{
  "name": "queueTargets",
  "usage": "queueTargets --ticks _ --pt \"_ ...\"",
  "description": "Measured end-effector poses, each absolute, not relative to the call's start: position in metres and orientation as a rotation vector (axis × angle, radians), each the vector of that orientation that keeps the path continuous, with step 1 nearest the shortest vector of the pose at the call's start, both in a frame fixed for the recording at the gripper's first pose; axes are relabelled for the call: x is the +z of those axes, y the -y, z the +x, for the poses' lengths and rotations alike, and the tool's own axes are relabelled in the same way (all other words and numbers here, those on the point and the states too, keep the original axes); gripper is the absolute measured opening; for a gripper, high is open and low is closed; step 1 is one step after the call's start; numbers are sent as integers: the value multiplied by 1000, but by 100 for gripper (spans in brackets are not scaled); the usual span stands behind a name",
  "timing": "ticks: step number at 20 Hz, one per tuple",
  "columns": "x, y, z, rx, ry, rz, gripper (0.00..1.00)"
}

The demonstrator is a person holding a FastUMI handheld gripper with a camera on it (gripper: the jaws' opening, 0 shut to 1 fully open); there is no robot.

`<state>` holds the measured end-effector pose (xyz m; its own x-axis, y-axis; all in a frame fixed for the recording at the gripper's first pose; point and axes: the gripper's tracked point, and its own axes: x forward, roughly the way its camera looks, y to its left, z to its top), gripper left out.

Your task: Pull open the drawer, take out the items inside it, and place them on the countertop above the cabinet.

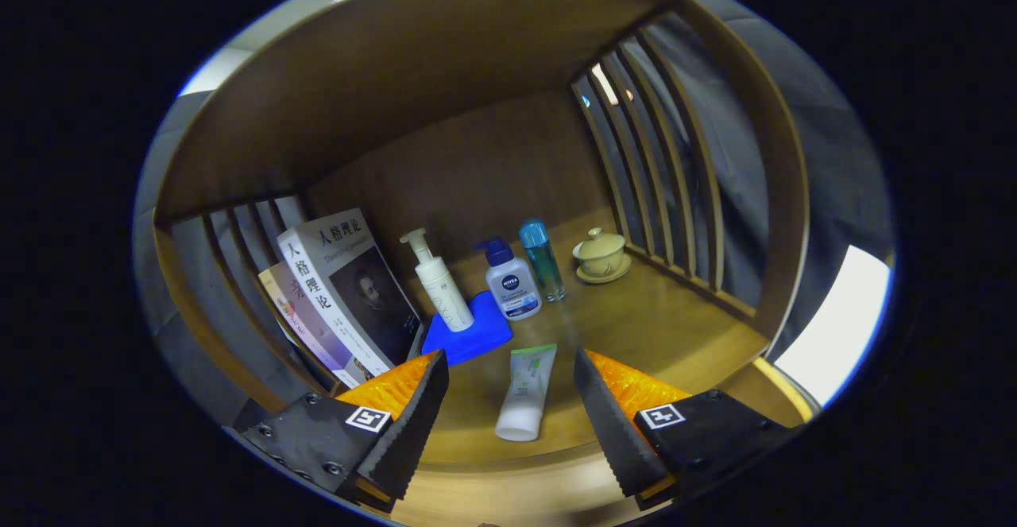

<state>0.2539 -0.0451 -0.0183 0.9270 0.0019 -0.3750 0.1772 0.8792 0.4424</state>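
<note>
One tube (526,390) lies flat on the counter (636,328) between the open, empty tongs (511,400); likely just placed, remaining drawer contents can't be judged.

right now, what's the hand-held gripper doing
Hand-held gripper: open, holding nothing; the tube lies between its fingers, untouched.

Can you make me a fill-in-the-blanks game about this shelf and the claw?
1. The tube lies between the fingers of the ____ claw.
2. The white pump bottle stands on a ____ cloth.
3. The lidded cup sits on a ____.
4. The books lean against the slatted ____.

Answers: open; blue; saucer; wall
</note>
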Motion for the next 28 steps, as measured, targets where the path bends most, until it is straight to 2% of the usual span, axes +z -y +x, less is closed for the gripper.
queueTargets --ticks 15,20,28 --pt "-2 41 103 -135 -226 245 98" --pt "-19 34 65 -169 -216 231 98" --pt "-55 -6 29 -136 -252 170 98"
